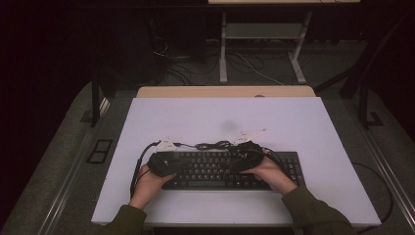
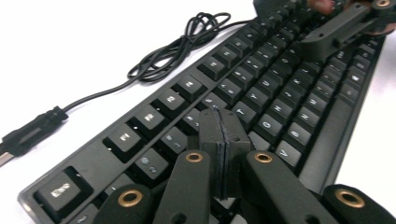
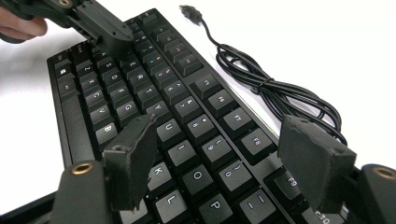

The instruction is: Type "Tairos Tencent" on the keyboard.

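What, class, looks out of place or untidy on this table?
The keyboard lies square and looks undamaged. Its cable is unplugged: it sits in a loose tangle on the white table behind the keys, the USB plug lying free. Nothing is spilled.

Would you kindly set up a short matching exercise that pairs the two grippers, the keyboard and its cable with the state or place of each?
1. left gripper
2. right gripper
3. keyboard
4. cable

a. coiled on the table behind the keyboard
b. jaws apart, over the keys
c. lies flat on the white table
d. jaws shut together, over the keys

Pairs: 1-d, 2-b, 3-c, 4-a
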A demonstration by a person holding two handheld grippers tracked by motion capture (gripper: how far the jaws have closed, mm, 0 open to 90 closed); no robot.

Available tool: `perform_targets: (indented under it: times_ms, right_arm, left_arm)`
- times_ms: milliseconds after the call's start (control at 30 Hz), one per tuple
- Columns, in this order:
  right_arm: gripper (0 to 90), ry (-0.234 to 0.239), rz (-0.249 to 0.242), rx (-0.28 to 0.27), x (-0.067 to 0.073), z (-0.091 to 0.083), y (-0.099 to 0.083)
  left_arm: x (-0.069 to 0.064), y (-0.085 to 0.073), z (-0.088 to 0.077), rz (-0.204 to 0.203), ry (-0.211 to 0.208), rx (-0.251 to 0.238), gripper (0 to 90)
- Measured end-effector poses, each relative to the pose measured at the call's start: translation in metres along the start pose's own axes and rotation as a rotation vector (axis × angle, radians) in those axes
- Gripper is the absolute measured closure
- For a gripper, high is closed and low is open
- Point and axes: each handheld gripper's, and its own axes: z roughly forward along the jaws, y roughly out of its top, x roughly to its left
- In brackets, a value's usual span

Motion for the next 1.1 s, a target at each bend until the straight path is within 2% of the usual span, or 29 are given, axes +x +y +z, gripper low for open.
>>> perform_targets:
  times_ms: [333, 1100]
  right_arm:
    - [28.3, 0.001, 0.001, -0.001, 0.0, 0.0, 0.0]
    - [28.2, -0.002, 0.002, -0.001, 0.0, 0.0, 0.0]
  left_arm:
    - [0.005, 0.0, 0.004, -0.004, 0.016, 0.014, 89.0]
    - [0.002, -0.002, 0.011, 0.003, -0.009, 0.038, 89.0]
